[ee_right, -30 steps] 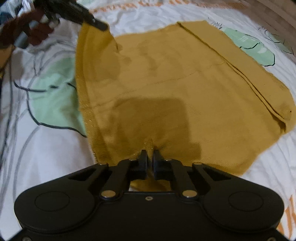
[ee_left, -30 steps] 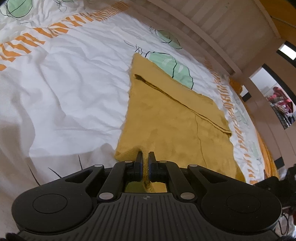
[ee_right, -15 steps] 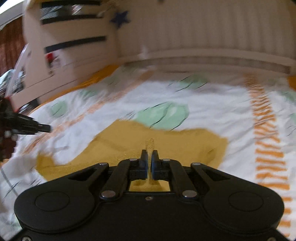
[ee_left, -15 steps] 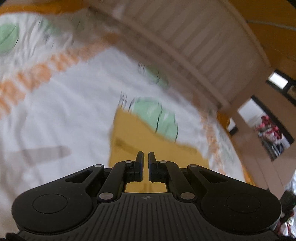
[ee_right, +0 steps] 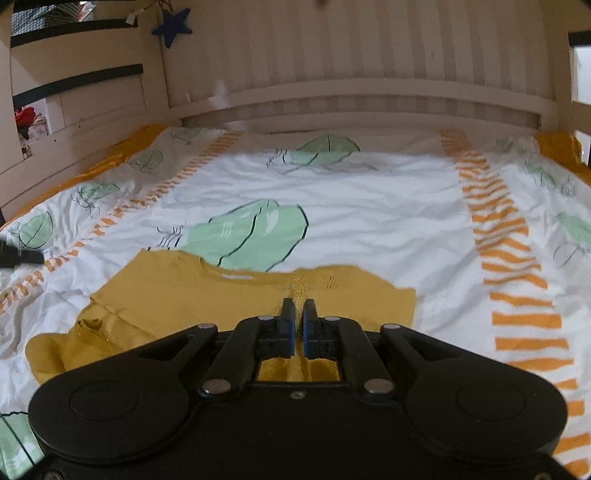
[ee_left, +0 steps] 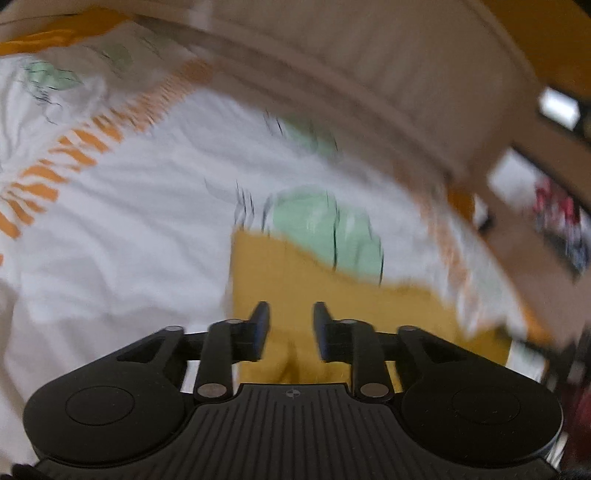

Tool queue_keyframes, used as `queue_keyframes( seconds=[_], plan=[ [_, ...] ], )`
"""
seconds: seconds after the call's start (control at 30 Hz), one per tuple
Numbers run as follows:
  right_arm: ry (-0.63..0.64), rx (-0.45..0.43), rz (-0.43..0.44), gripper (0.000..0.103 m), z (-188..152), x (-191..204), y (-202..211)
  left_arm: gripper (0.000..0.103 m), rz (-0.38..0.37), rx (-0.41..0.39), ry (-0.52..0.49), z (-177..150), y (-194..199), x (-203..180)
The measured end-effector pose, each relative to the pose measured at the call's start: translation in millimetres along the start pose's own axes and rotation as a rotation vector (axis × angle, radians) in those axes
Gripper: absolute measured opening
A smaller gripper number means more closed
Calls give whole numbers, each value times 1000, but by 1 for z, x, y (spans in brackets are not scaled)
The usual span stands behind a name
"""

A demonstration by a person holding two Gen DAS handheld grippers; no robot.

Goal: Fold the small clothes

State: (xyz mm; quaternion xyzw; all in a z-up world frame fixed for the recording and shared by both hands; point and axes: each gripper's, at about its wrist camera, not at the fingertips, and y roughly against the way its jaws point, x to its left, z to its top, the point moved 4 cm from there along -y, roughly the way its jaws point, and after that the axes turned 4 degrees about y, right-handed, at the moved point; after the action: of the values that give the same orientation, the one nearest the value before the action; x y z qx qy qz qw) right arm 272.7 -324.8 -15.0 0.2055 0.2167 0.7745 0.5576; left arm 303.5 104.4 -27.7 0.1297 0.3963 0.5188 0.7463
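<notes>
A mustard-yellow garment [ee_right: 192,291] lies folded on the white bedsheet [ee_right: 369,206]. In the blurred left wrist view it [ee_left: 295,273] lies just ahead of my left gripper [ee_left: 291,314], whose jaws stand apart with nothing between them. My right gripper [ee_right: 299,306] is shut on a pinch of the garment's edge, low over the cloth. The left gripper's tip [ee_right: 22,256] shows at the far left of the right wrist view.
The sheet has green leaf prints [ee_right: 255,232] and orange striped bands [ee_right: 509,266]. A slatted beige bed frame [ee_right: 351,92] walls the far side and the left side. A blue star [ee_right: 173,24] hangs at the top left.
Both grippers carried the garment's near edge forward over itself. The left gripper has opened and let the cloth go. The right stays shut on the cloth.
</notes>
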Motion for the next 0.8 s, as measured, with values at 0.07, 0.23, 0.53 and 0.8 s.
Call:
queue_keyframes(
  seconds=[0.07,0.23,0.53,0.8],
  plan=[
    [-9,11,-1,9,-4,0,-2,27,3,68,-66,-18,-6,-1],
    [-27,29,-2,9,-13,1,-1,33,-12,150,-217,-42,-18,-9],
    [-46,39,5,9,-21,1,-4,35,22,202,-345,-49,-44,-14],
    [-59,38,11,10,-25,1,-4,48,31,260,-382,-52,-71,-13]
  ],
)
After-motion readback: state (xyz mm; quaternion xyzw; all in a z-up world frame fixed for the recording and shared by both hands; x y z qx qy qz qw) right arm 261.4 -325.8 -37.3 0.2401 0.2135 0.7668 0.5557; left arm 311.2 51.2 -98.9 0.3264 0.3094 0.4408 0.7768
